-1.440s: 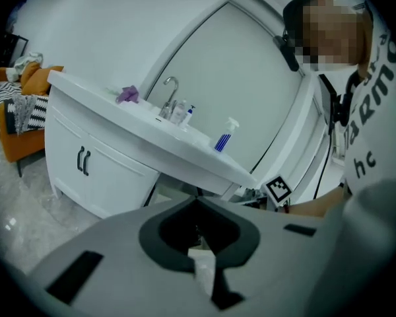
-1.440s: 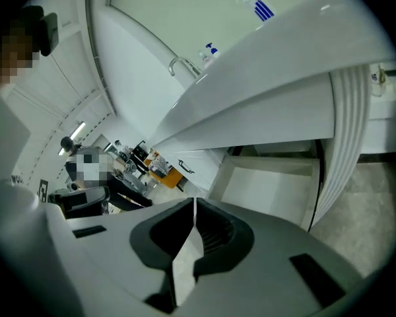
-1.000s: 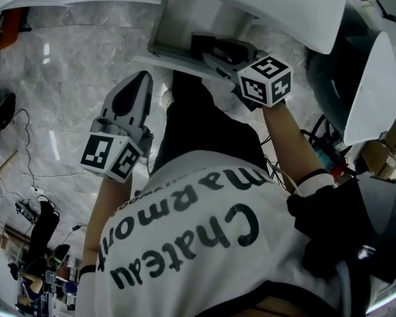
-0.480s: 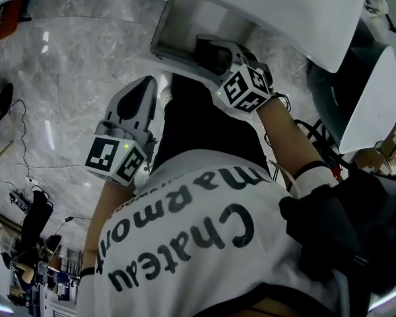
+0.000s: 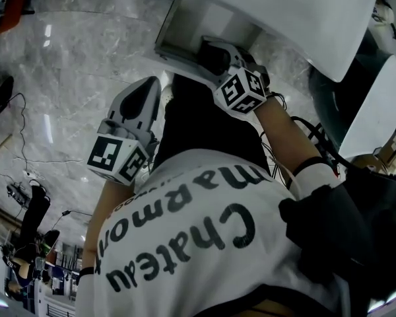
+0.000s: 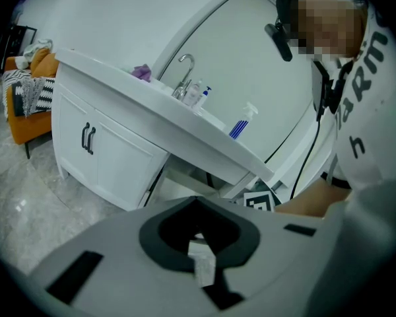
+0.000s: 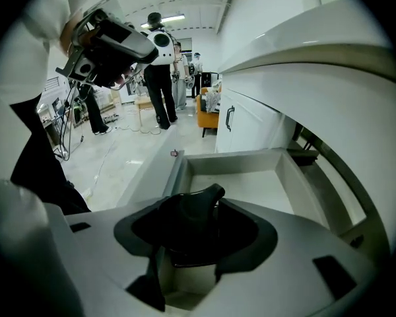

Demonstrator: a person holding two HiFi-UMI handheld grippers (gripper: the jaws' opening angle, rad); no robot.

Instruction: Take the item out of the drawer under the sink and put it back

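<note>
Nearest in the right gripper view, the right gripper [image 7: 199,202] has its tongs set wide around a dark item [image 7: 190,228], a rounded black thing whose kind I cannot make out. The pads appear to press its sides, and the jaws have just been closing in a little with the item between them.

Just past it, from 10 to 2 o'clock, lies the open drawer [image 7: 232,161], white, with its floor bare apart from this item. The item is low inside the drawer. I cannot tell whether it rests on the floor or hangs just above it.

My reading is that the task is mid-way. The drawer is out and the item is in the grip. These views do not settle whether this is the lift-out or the return. Setting it down and letting go remain, and perhaps shutting the drawer.

In the head view the left gripper [image 5: 144,92] hangs at 9 o'clock outside the drawer, its tongs narrowed together on nothing.

Room is tight. The drawer walls stand close at left, right and back, and the sink countertop [image 7: 330,78] overhangs from 12 to 3 o'clock. The free way out seems to be back toward the person, then toward 10 o'clock, over the marble floor [image 7: 129,154].
</note>
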